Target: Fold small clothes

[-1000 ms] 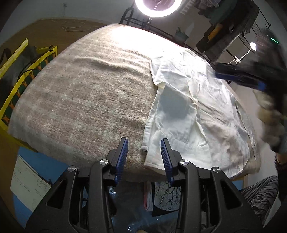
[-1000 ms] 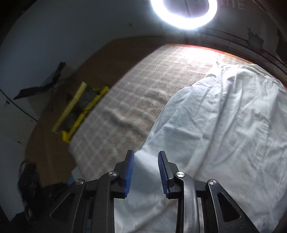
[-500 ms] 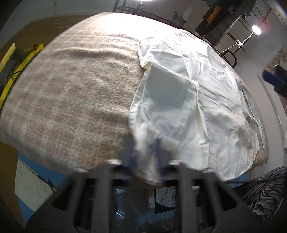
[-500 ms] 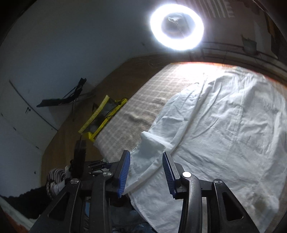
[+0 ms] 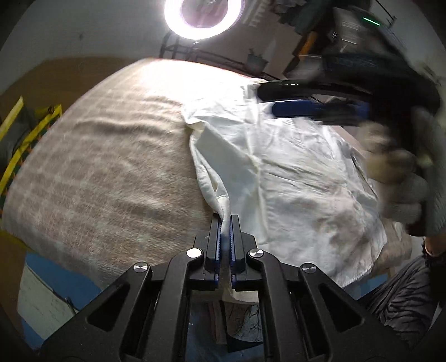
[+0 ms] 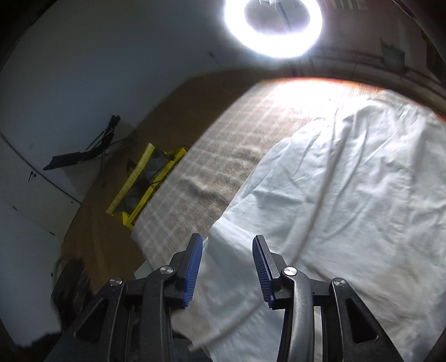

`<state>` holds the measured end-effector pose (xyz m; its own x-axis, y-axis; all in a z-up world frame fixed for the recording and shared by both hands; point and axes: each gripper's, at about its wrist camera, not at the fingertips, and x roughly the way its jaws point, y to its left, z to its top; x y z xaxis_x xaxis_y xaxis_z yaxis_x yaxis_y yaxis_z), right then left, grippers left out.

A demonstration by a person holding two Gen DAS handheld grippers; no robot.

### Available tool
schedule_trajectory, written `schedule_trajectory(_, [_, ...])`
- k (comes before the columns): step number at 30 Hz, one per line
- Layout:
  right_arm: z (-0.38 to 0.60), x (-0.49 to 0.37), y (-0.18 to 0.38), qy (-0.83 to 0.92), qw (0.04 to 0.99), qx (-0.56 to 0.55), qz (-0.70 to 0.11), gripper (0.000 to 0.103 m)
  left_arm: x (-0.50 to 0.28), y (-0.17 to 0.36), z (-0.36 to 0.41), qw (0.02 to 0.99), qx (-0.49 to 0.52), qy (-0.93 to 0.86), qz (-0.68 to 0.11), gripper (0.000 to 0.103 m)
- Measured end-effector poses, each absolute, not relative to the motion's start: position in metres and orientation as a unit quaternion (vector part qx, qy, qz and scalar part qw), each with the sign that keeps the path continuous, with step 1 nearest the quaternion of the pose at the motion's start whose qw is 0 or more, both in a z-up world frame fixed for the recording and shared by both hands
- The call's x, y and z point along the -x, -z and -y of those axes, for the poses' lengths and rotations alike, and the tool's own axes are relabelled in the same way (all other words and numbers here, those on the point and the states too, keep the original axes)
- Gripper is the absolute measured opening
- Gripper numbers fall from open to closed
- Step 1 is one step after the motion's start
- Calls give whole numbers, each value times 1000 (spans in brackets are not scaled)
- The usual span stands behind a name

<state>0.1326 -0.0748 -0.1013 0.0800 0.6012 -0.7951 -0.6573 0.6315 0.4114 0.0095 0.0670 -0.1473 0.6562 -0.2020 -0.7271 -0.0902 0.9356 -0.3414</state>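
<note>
A white shirt point(image 5: 292, 172) lies spread on the right half of a beige checked blanket point(image 5: 111, 167). My left gripper point(image 5: 225, 222) is shut on the shirt's near left edge, and the cloth rises in a ridge up to its jaws. My right gripper point(image 6: 227, 247) is open above the shirt point(image 6: 348, 208), nothing between its blue pads. It also shows in the left wrist view point(image 5: 320, 107), blurred, held in a gloved hand over the shirt's far right part.
The blanket point(image 6: 223, 167) covers the table, with bare blanket left of the shirt. A yellow-framed rack point(image 6: 145, 181) stands on the brown floor past the left edge. A ring light point(image 5: 203, 16) shines beyond the far edge.
My left gripper has closed on the shirt's near left edge and lifted it slightly. My right gripper has come in over the shirt, with its jaws wider apart than a second ago.
</note>
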Motion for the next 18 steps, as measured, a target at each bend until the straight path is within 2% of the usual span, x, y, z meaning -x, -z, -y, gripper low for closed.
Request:
schedule_trajectory(5, [32,-141,139,-400,725,48,-559,44,-13,140,-40,903,133,49,-405,3])
schedule_trajectory(12, [5,-140,176,-371,721,112,-574,44,-18,138,-23,905,112,64,-405,2])
schedule_trajectory(14, [5,-142,186,-360,722,126,-577,25,-21,137,-17,906,104,65,-405,2])
schedule_trajectory(15, [6,-143,188,-353,724,131,-578,20,-22,136,-15,907,100,64,-404,2])
schedule_trajectory(17, [13,-146,192,-350,727,128,-576,4,-22,134,-10,909,94,65,-402,2])
schedule_trajectory(18, [18,-148,191,-352,729,123,-575,3,-23,132,-7,910,89,67,-399,2])
